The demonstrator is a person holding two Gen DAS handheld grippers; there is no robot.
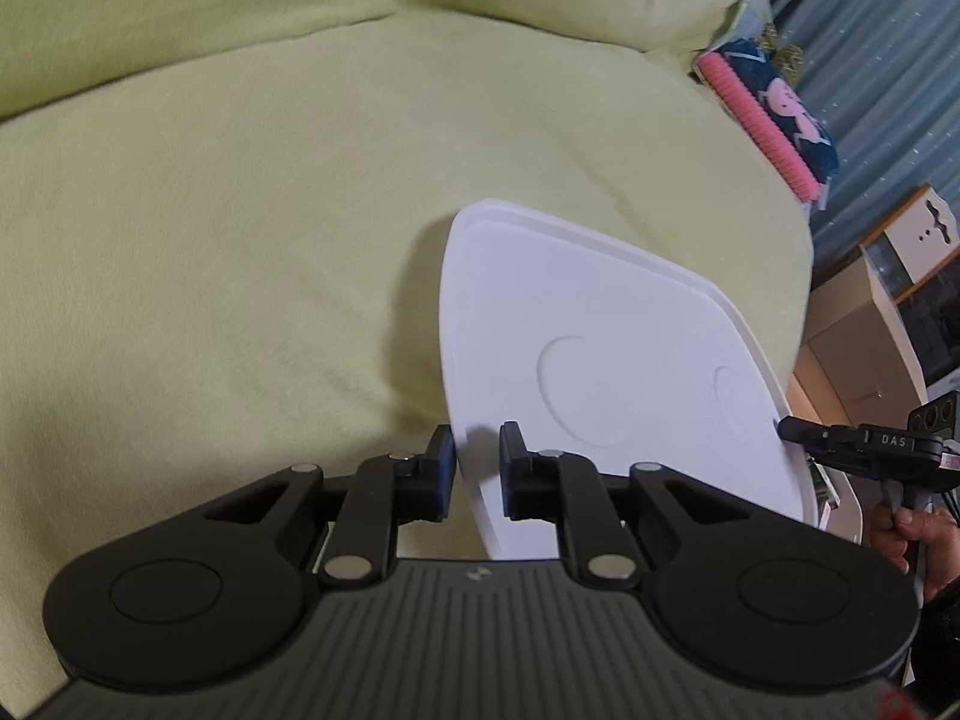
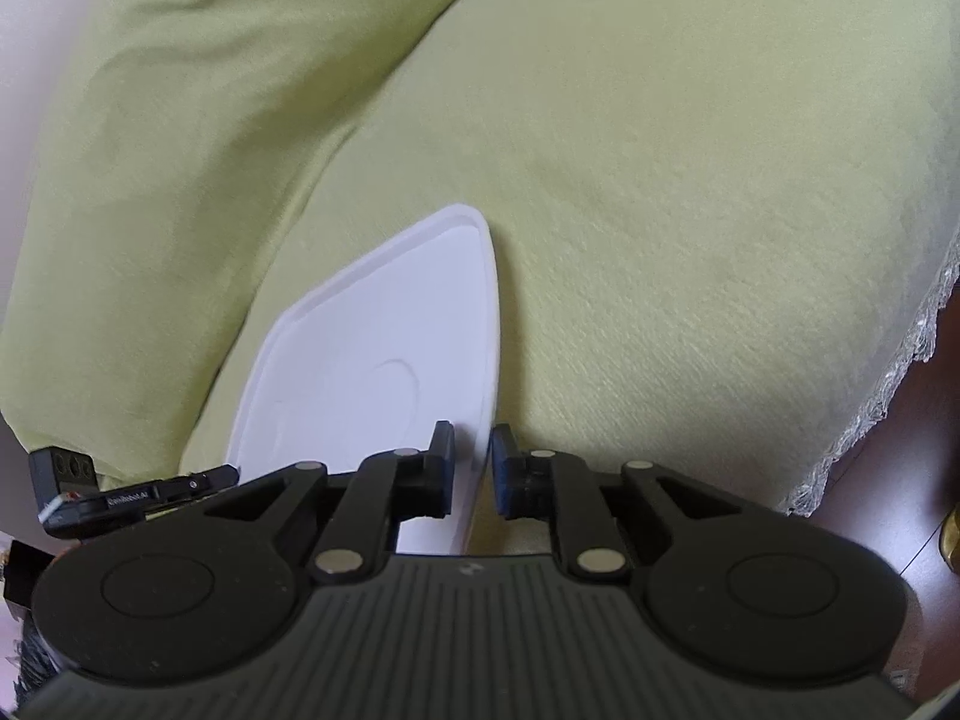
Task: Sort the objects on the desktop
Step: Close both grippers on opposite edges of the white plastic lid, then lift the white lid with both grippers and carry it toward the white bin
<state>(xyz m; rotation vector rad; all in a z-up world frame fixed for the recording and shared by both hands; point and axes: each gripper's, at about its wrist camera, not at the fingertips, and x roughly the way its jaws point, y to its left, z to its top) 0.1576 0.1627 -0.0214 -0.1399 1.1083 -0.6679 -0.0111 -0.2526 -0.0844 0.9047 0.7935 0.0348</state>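
A flat white tray (image 1: 600, 312) with a raised rim and round embossed rings hangs just above a green cover, held by both grippers. My left gripper (image 1: 478, 468) is shut on the tray's left edge, which runs between its pads. My right gripper (image 2: 474, 465) is shut on the opposite edge of the same tray (image 2: 384, 324). In the left wrist view the right gripper (image 1: 792, 432) shows at the far side, its tips on the rim. In the right wrist view the left gripper (image 2: 228, 474) shows likewise. Nothing lies on the tray.
A green fabric cover (image 1: 240, 240) spreads under and behind the tray, rising into a padded back. A pink-and-blue cushion (image 1: 774, 114) lies at its far right. Light cabinets (image 1: 870, 312) stand beyond. A hand (image 1: 912, 528) holds the right gripper. Lace trim (image 2: 888, 372) edges the cover above a dark floor (image 2: 900, 510).
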